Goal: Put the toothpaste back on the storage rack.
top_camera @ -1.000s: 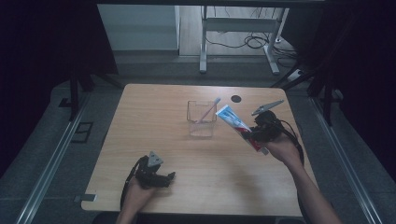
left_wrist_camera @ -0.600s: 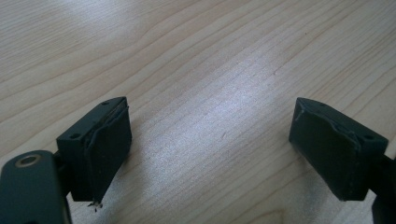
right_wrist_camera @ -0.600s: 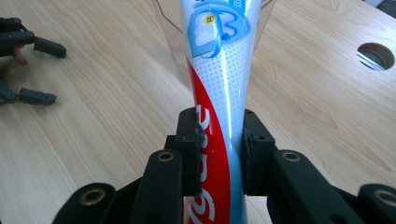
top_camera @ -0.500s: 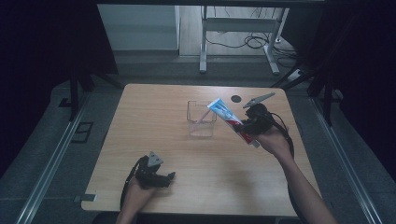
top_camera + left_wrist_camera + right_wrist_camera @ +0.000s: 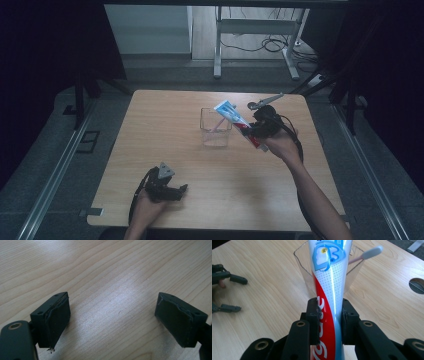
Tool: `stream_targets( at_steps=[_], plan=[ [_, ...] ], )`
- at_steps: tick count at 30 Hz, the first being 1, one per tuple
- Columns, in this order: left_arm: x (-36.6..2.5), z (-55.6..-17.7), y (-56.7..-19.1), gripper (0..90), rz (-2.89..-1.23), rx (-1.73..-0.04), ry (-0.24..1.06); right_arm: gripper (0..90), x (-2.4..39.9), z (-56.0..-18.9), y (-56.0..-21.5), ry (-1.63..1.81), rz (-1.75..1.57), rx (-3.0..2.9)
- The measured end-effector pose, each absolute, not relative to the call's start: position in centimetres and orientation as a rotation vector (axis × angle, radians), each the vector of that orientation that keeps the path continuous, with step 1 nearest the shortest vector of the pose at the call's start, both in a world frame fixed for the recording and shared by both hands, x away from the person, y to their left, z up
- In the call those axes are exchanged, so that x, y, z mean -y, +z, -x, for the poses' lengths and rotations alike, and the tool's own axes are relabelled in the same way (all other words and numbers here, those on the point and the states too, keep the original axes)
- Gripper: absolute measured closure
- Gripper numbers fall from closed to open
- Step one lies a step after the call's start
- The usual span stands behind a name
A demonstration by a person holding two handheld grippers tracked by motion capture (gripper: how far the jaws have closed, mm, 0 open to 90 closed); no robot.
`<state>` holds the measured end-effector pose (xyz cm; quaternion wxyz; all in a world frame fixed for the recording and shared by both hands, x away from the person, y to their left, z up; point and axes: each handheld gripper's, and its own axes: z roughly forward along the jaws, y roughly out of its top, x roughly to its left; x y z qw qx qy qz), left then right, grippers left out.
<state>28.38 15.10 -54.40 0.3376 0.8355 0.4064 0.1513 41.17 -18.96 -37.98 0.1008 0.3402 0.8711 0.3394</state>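
My right gripper (image 5: 252, 129) (image 5: 329, 320) is shut on a toothpaste tube (image 5: 235, 120) (image 5: 329, 287), white and blue with a red stripe. The tube's flat end reaches over the rim of a clear plastic cup (image 5: 215, 128) (image 5: 305, 265) standing mid-table. A pink toothbrush (image 5: 218, 125) (image 5: 367, 254) leans inside the cup. My left gripper (image 5: 181, 189) (image 5: 112, 322) rests low at the table's near left, open, with bare wood between its jaws.
The wooden table (image 5: 165, 130) has a round cable hole (image 5: 253, 105) (image 5: 417, 285) behind the cup. Dark floor, rails and desk legs surround the table. Bare wood lies between the cup and my left gripper.
My right gripper has carried the toothpaste tube leftward, and its flat end has come over the cup's rim. The left gripper has stayed put.
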Motion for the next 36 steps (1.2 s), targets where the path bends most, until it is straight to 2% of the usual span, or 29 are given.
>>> stream_targets(
  at_steps=[36],
  plan=[
    [-15.1, -28.4, -54.4, 13.1, -2.178, -1.059, 0.391, 73.0, 13.3, -45.2, -38.9, 1.075, -1.019, -2.548]
  ],
)
